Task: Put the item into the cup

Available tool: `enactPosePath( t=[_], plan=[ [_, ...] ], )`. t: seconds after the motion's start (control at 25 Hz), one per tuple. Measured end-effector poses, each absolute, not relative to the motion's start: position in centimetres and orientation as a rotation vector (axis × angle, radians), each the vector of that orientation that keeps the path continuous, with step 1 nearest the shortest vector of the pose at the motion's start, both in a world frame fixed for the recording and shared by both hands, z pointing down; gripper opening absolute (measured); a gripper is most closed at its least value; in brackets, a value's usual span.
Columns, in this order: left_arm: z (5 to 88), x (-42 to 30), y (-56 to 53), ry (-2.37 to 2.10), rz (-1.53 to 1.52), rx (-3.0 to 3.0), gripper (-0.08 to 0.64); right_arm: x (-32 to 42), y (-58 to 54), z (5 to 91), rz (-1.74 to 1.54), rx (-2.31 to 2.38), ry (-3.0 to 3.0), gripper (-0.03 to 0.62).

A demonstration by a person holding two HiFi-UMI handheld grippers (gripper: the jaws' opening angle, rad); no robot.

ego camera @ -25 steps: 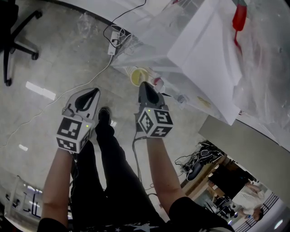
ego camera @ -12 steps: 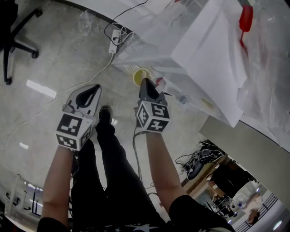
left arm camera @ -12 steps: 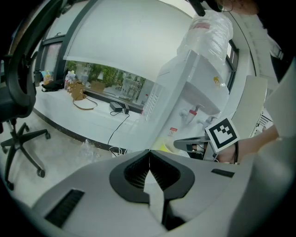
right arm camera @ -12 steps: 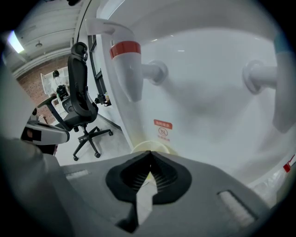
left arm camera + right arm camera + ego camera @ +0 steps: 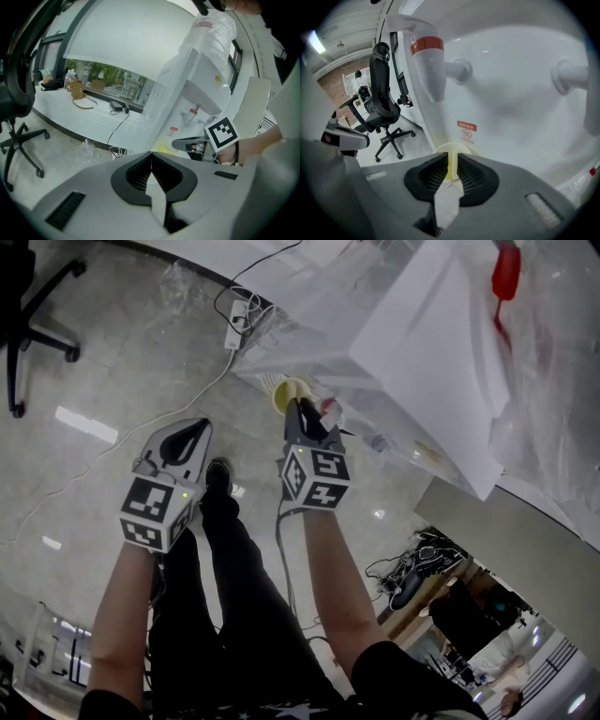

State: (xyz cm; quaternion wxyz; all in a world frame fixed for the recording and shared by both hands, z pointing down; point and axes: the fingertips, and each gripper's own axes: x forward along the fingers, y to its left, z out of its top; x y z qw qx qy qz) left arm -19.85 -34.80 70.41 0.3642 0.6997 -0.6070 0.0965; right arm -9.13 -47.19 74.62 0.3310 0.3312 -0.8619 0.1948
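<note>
A yellow paper cup [image 5: 284,393] hangs at the tip of my right gripper [image 5: 296,406], low against the front of a white water dispenser [image 5: 412,343]. In the right gripper view the cup [image 5: 452,149] has its near wall between the narrowly parted jaws of the right gripper [image 5: 452,161], which is shut on it. A tap with a red band [image 5: 429,61] is above and to the left. My left gripper [image 5: 192,430] is held apart at the left, shut and holding nothing. From the left gripper [image 5: 151,154] I see the right gripper [image 5: 174,143] side-on. No separate item is visible.
A power strip [image 5: 233,332] and cable lie on the floor left of the dispenser. An office chair [image 5: 37,306] stands at the far left; the chair [image 5: 384,103] also shows behind the right gripper. Clear plastic wrap [image 5: 553,381] covers the dispenser's top. The person's legs are below the grippers.
My right gripper has moved a little forward with the cup, closer to the dispenser. The left gripper has hardly moved.
</note>
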Motion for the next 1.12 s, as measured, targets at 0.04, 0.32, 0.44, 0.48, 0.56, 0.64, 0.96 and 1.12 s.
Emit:
enactPosePath(
  t=[0.04, 0.32, 0.44, 0.48, 0.56, 0.64, 0.96, 1.12],
  plan=[
    [70.4, -19.8, -34.8, -1.561, 0.249, 1.801, 0.008, -9.2, -47.1, 74.7, 0.516, 0.862, -2.251, 0.063],
    [70.2, -19.8, -34.5, -1.557, 0.244, 1.803, 0.008, -9.1, -46.6, 74.4, 0.510, 0.868, -2.250, 0.063],
    [69.6, -19.9, -34.1, -1.553, 0.246, 1.808, 0.008, -9.0, -46.0, 73.7, 0.509, 0.882, -2.251, 0.063],
    [69.4, -19.9, -33.9, -1.551, 0.246, 1.811, 0.008, -9.0, -45.8, 73.4, 0.510, 0.886, -2.252, 0.063],
    [68.6, -19.9, -33.4, -1.544, 0.249, 1.828, 0.008, -8.7, -45.2, 72.6, 0.514, 0.903, -2.255, 0.063],
    [67.7, -19.8, -32.8, -1.535, 0.252, 1.852, 0.008, -8.6, -44.5, 71.6, 0.519, 0.925, -2.257, 0.063],
    [62.6, -18.1, -30.8, -1.493, 0.257, 1.920, 0.008, -6.8, -41.4, 66.3, 0.555, 1.001, -2.270, 0.061],
    [59.9, -17.1, -29.2, -1.462, 0.261, 1.968, 0.008, -5.5, -39.2, 63.4, 0.567, 1.051, -2.279, 0.054]
  ],
)
